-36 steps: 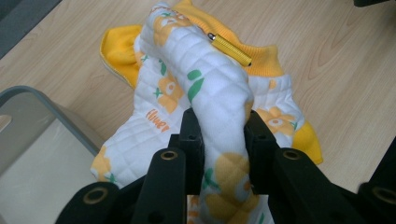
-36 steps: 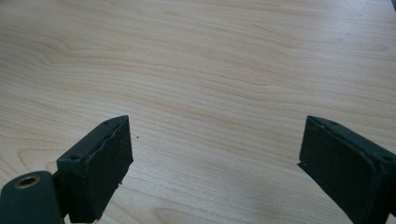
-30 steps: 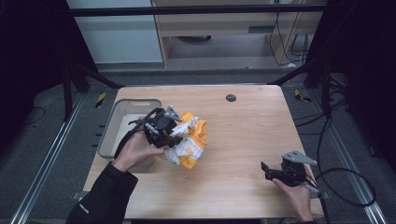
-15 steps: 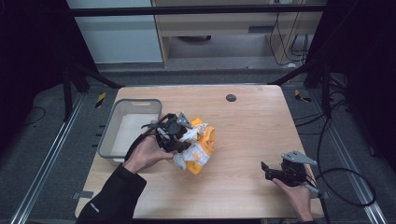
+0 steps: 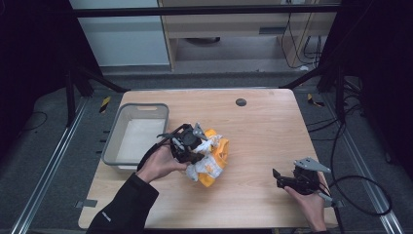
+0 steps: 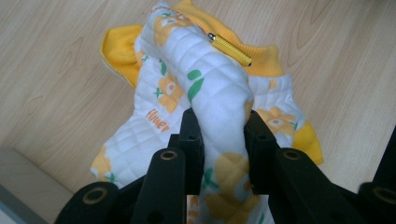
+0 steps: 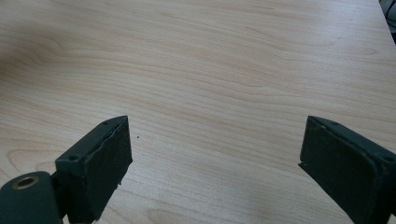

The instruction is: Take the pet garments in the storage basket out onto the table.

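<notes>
I count one wooden table [image 5: 263, 131], one grey bin [image 5: 113, 144], one quilted white-and-yellow garment [image 6: 210, 93] with one gold pin [image 6: 229, 49], one dark round spot [image 5: 240, 102], and two grippers: left [image 6: 219, 128], right [image 7: 212, 154].

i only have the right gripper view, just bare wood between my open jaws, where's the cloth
Observer: The quilted white and yellow garment lies left of table centre; your right gripper sits near the table's right front corner.
Operator: is the left one on it
Observer: Yes, the left gripper has its jaws shut on a raised fold of it.
Operator: anything stuck on the cloth
Observer: A small gold metal cylinder sits at its yellow collar.
Operator: whats beside it
Observer: A grey bin stands just left of the garment.
</notes>
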`<state>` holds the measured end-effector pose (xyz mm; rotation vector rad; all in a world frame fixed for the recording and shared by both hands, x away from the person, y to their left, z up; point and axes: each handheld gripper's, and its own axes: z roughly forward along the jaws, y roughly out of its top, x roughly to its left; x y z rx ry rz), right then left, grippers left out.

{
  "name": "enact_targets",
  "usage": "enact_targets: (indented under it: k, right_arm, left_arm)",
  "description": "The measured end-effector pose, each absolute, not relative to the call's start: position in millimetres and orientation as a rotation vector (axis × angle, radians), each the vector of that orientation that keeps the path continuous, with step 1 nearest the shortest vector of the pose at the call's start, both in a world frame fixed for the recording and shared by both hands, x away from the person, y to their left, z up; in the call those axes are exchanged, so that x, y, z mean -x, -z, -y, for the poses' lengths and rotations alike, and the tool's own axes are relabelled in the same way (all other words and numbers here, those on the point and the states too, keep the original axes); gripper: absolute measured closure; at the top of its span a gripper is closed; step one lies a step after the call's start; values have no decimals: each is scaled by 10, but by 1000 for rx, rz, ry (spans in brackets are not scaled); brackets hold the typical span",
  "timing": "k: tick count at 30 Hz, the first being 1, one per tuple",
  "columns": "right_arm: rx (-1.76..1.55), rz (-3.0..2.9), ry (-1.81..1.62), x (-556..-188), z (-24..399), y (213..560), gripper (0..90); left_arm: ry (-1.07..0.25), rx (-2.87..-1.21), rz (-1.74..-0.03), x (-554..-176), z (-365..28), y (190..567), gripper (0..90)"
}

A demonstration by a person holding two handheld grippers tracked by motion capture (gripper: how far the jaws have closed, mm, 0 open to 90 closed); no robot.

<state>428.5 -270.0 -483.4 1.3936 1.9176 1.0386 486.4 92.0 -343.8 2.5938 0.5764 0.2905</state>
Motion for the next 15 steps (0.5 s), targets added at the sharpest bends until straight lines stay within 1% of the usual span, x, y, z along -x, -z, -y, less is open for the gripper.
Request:
enact_targets:
  k: [15]
  right_arm:
    - [-1398, -1919, -1039, -4283, 2696, 4834, 90]
  left_arm:
    - [-253, -2627, -518, -4867, -743, 3632, 725]
